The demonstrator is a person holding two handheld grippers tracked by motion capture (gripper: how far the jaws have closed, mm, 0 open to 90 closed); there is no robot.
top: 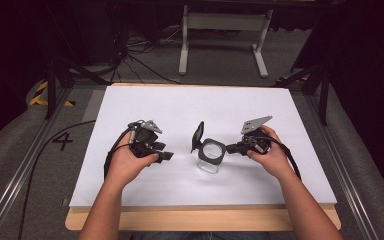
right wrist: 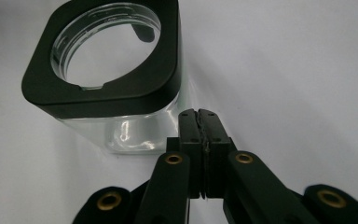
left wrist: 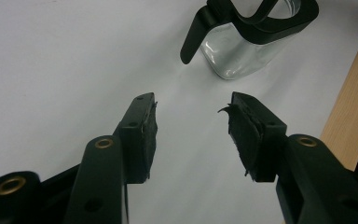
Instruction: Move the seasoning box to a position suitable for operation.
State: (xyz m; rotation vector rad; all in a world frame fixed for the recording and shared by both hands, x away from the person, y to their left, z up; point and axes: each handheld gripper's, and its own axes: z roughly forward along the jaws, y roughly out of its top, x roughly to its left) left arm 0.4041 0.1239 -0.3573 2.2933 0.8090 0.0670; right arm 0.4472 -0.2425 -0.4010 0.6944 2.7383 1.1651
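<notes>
Now steady glass jar (top: 210, 156) at mid-worktop (top: 130, 105) using right gripper (right wrist: 199, 114), jaws clenched on nothing beside its right wall; bring left gripper (left wrist: 193, 123), jaws released, squarely onto raised lid (top: 198, 135).

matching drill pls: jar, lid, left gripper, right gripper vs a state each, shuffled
1. jar
2. lid
3. left gripper
4. right gripper

a. shut, nothing between the jaws
b. flipped up, hinged at the rim
c. clear glass, black collar, mouth uncovered
d. open, nothing between the jaws

Pairs: 1-c, 2-b, 3-d, 4-a
</notes>
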